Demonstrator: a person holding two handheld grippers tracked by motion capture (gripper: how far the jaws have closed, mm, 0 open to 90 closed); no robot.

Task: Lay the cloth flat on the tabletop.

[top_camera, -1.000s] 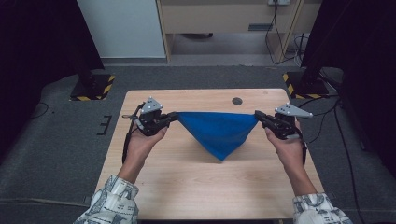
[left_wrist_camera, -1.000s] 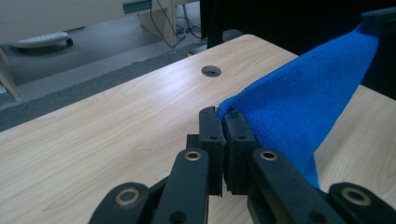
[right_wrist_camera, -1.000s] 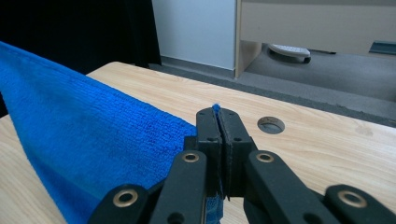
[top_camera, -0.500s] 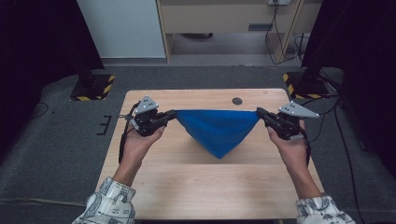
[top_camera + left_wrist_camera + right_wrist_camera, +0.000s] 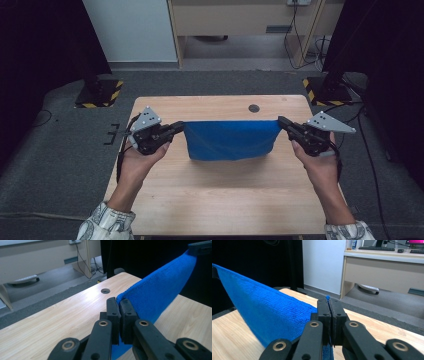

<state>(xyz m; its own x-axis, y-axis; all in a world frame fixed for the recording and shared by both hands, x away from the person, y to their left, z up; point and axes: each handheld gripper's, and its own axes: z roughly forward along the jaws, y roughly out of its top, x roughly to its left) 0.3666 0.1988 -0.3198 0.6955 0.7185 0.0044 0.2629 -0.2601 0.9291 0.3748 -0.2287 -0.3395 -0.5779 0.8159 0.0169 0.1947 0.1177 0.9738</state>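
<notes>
Jaws of both grippers pinch opposite top corners of the blue cloth point(image 5: 230, 140). Left gripper point(image 5: 176, 128) clamps the cloth's left corner, right gripper point(image 5: 283, 123) its right corner. Cloth hangs taut between them above the wooden table point(image 5: 220, 200), just short of the table's round hole point(image 5: 254, 108).

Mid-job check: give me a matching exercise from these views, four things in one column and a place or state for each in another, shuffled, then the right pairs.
1. blue cloth
2. left gripper
3. right gripper
4. round hole

A. in the wooden table top, beyond the cloth
B. stretched in the air between both grippers
C. shut on the cloth's right end
D. shut on the cloth's left end

Pairs: 1-B, 2-D, 3-C, 4-A
</notes>
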